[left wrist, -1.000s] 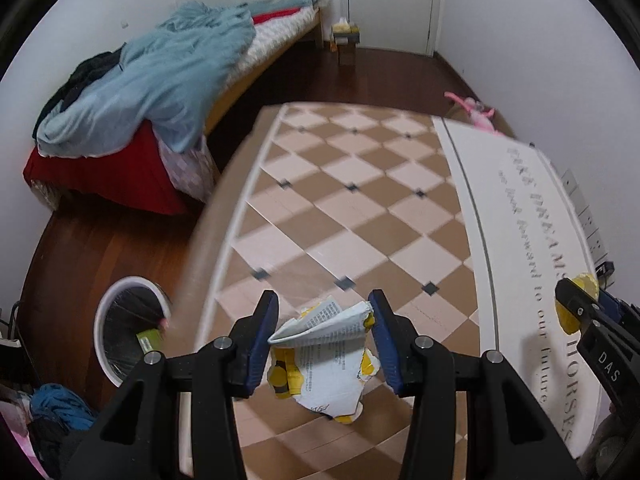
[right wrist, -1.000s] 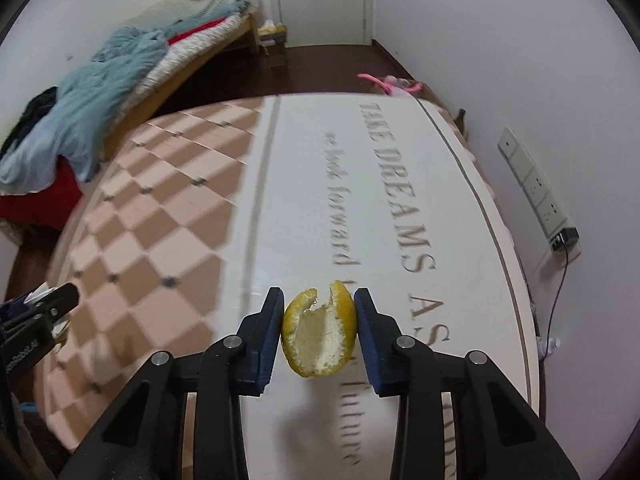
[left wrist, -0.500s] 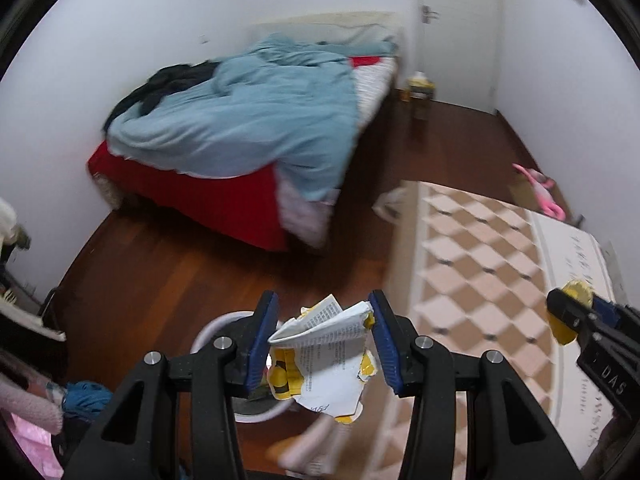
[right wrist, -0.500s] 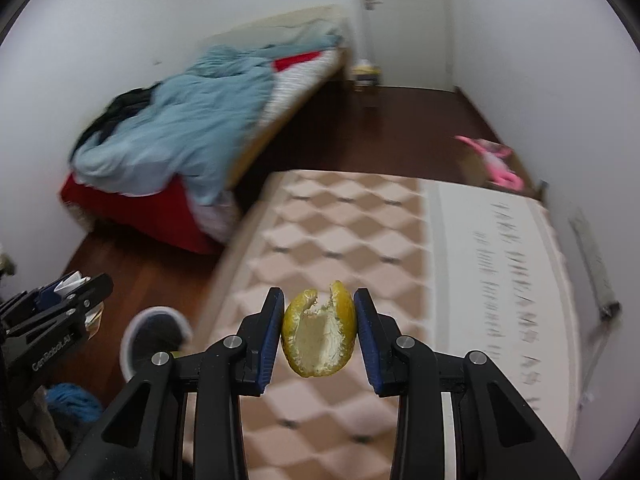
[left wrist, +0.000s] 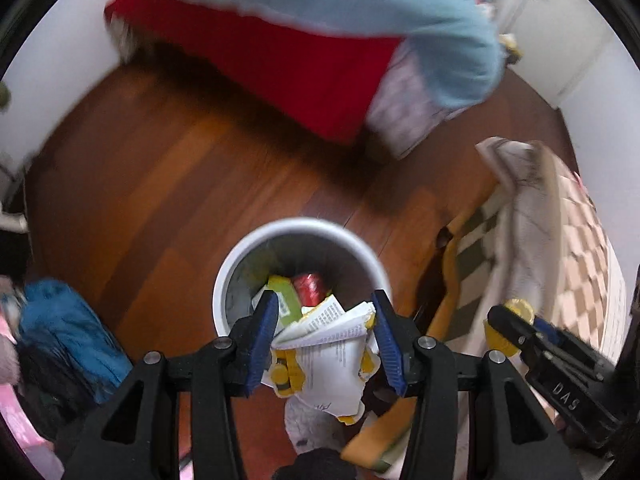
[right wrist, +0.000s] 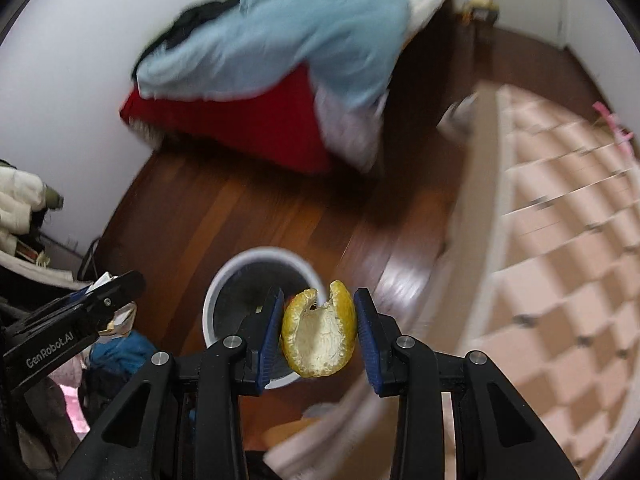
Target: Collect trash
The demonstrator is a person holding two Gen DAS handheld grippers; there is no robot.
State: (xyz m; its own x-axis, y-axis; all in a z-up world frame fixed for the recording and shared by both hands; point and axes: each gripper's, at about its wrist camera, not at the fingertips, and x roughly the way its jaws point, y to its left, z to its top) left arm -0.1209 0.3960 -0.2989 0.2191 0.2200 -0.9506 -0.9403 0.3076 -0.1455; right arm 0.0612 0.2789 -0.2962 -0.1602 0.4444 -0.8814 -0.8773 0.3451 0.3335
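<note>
My left gripper is shut on a crumpled printed paper wrapper, white with yellow patches, and holds it just above the near rim of a white round trash bin. The bin holds green and red rubbish. My right gripper is shut on a yellow citrus peel and hangs by the bin's right rim. The right gripper also shows at the lower right of the left wrist view. The left gripper shows at the left of the right wrist view.
The bin stands on a dark wooden floor. A bed with a red sheet and blue blanket lies beyond. A checkered tablecloth covers the table at right. Blue and pink clothes lie at left.
Both grippers have swung left and downward from the table to over the trash bin, still holding the paper and the peel. The bin is now right below the left gripper.
</note>
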